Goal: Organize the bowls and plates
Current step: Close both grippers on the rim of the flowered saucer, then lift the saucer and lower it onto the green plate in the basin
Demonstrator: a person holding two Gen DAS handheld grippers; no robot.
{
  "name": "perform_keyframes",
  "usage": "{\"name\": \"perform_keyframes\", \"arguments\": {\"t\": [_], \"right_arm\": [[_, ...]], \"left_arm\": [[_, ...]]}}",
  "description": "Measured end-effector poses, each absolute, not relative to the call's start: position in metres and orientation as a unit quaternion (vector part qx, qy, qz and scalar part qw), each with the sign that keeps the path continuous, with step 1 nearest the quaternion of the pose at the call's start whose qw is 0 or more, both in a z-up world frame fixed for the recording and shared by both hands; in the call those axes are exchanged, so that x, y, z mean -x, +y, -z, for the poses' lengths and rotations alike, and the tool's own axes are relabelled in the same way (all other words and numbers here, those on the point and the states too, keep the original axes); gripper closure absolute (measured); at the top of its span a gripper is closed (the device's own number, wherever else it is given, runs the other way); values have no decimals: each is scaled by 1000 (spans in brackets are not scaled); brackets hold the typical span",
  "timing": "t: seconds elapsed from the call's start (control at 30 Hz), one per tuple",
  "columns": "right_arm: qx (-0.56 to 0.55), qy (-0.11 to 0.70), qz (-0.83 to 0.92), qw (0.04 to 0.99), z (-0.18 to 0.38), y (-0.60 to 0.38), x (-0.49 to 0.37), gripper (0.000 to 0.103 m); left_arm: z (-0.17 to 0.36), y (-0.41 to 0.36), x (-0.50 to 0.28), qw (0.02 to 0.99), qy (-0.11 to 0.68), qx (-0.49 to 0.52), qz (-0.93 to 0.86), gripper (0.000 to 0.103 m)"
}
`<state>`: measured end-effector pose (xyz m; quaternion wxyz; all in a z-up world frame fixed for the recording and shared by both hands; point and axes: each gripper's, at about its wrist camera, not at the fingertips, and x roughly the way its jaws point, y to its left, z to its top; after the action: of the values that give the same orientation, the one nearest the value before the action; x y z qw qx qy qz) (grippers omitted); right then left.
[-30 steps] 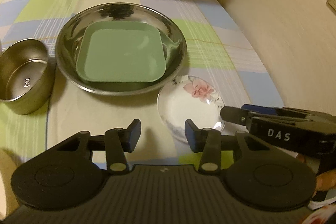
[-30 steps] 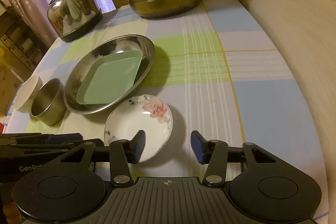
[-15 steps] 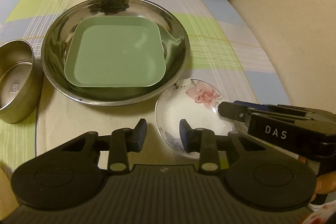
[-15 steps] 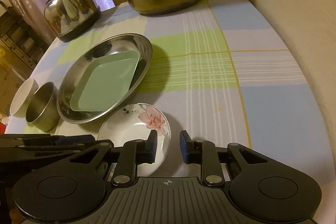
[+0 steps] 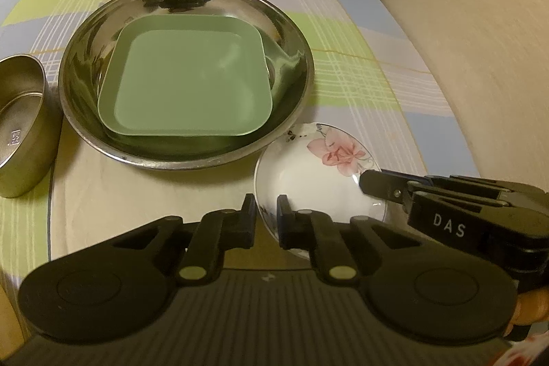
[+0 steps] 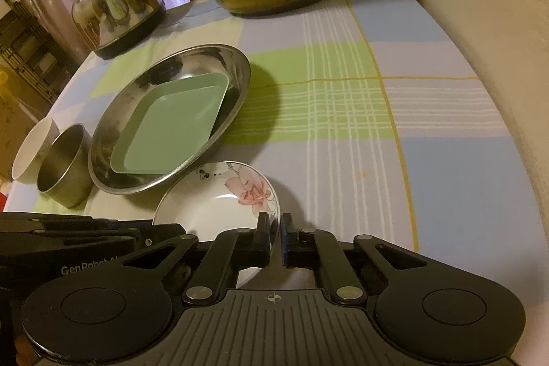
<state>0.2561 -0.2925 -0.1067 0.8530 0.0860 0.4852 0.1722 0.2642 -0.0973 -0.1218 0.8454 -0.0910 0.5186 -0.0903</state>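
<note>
Both grippers have closed in over the last second: left gripper point(image 5: 267, 215) and right gripper point(image 6: 275, 237) now pinch opposite near rims of the small white floral ceramic dish point(image 5: 319, 172), fingers narrowed onto the rim. Looks like a grasp just set; lift likely next. Dish sits on the checked tablecloth point(image 6: 343, 98), just beside the round steel tray point(image 5: 85, 33). Tray holds the square green plastic plate point(image 5: 188, 84). Steel bowl point(image 5: 20, 126) empty, left of tray.
</note>
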Motion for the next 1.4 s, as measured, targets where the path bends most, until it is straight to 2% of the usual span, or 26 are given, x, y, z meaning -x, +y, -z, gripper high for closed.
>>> {"name": "perform_keyframes", "arguments": {"t": [0.37, 0.77, 1.4], "right_arm": [[-90, 496, -160, 849, 101, -302, -247, 97], [-104, 481, -158, 856, 68, -308, -238, 97], [-96, 462, -213, 856, 61, -245, -292, 97]], "left_arm": [[116, -101, -254, 843, 518, 89, 113, 93], [88, -100, -248, 859, 489, 87, 124, 93], [68, -34, -278, 879, 461, 104, 60, 93]]}}
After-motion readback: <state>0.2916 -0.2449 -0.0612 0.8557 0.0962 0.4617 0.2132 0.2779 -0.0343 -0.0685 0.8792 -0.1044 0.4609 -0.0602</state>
